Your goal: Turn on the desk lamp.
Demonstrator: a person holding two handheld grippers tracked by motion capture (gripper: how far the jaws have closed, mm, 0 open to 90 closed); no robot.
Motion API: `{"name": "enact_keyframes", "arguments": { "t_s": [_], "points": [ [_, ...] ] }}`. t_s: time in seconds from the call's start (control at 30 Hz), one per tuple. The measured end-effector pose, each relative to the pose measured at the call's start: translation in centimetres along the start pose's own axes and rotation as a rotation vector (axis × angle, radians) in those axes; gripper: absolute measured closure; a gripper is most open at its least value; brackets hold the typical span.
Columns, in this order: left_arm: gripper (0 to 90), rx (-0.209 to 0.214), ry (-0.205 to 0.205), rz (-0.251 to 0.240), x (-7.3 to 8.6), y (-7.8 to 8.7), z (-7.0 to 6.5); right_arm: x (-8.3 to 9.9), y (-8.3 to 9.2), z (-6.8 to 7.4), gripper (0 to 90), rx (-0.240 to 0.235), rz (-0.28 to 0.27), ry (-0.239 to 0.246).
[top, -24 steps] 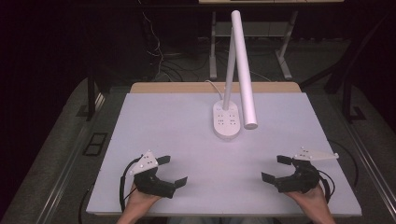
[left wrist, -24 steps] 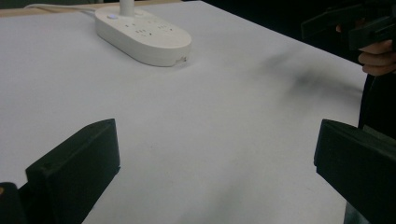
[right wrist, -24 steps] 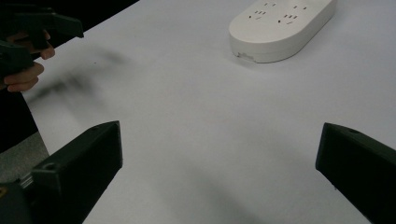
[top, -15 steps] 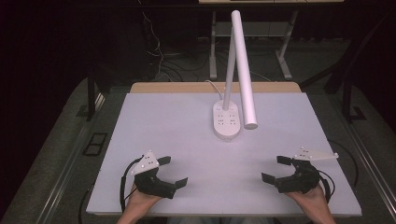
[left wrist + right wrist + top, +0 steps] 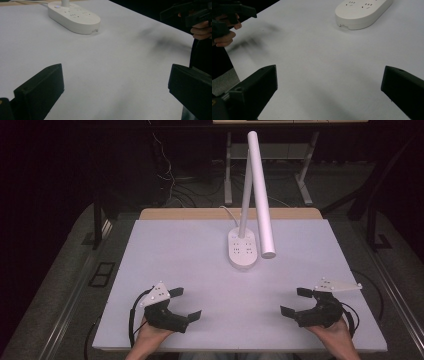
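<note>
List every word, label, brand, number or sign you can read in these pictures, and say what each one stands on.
No readable text: none.
White oval plastic lamp base: it carries socket holes and a small round button, with no legible word or number beside them.
White tube lamp head: plain.
Pale table top: plain.

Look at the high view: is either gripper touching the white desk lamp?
No. The left gripper and right gripper sit near the table's front edge, well apart from the desk lamp.
</note>
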State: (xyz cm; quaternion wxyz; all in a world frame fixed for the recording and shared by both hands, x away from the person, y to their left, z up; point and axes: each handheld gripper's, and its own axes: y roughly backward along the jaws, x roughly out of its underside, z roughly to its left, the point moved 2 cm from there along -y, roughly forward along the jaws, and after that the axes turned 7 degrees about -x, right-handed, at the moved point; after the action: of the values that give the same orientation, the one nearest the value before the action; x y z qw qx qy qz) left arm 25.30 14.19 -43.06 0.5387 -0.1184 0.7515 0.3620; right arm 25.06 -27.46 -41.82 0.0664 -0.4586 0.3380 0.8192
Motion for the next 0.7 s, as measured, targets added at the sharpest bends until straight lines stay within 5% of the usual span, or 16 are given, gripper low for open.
{"name": "enact_keyframes", "arguments": {
  "t_s": [0.7],
  "points": [
    [0.0, -0.018, -0.003, 0.006, 0.1, -0.1, 0.2, -1.1, 0.0, -0.1, 0.4, -0.012, 0.050, -0.001]
  ]
}}
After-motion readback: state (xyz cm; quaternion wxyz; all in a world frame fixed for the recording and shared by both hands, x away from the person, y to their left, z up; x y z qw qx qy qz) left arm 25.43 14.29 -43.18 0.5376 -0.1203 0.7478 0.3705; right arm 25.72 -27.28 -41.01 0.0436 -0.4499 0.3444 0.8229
